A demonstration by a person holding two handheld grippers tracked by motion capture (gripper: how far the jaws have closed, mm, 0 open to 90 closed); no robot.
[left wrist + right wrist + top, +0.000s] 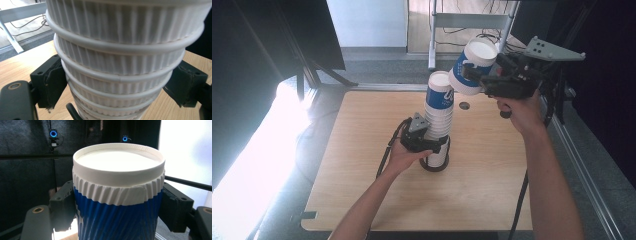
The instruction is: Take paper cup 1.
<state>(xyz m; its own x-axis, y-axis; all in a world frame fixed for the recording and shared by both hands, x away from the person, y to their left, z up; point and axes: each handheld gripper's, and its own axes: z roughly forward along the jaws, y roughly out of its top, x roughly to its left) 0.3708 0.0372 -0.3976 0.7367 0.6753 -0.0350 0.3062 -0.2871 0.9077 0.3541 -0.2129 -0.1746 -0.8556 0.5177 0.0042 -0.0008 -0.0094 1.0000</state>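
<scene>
A tall stack of ribbed paper cups, blue at the top and white-rimmed lower down, stands mouth-down on a dark round base near the table's middle. My left gripper is shut on the stack's lower part. In the left gripper view its pads press the ringed white stack from both sides. My right gripper is shut on a single blue and white cup, held tilted in the air above and right of the stack. In the right gripper view this cup sits between both pads, its flat white end up.
The wooden table has a small round hole behind the stack. A grey metal frame stands beyond the far edge. Dark curtains flank both sides, and bright light falls along the left edge.
</scene>
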